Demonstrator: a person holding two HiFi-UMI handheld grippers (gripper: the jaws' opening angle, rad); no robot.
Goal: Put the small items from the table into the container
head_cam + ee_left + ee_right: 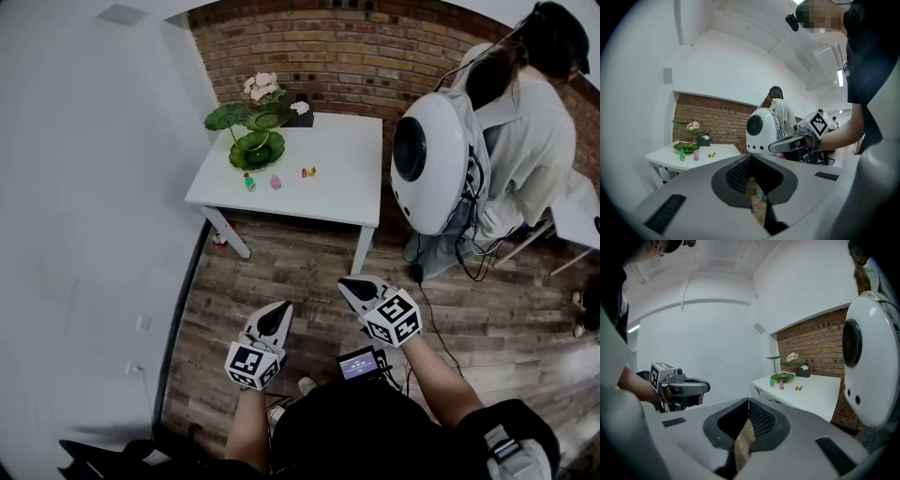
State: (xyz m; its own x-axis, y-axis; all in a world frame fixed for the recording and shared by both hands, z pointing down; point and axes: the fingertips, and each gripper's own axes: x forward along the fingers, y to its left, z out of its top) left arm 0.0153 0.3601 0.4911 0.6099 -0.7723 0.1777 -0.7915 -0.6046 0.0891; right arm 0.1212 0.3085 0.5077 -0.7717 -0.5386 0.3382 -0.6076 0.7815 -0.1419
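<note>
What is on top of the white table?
A green tiered stand with flowers, a dark box, a green bottle, a pink bottle and a small candy. The stand's dishes hide the tabletop under them.

left tool (751,161) jaws together, white table (725,149) beyond

Left gripper (276,320) and right gripper (357,290) hover side by side (jaws closed, empty), pointing slightly downward.

White left tongs (281,307) and right tongs (345,282) carry marker cubes (251,364).
</note>
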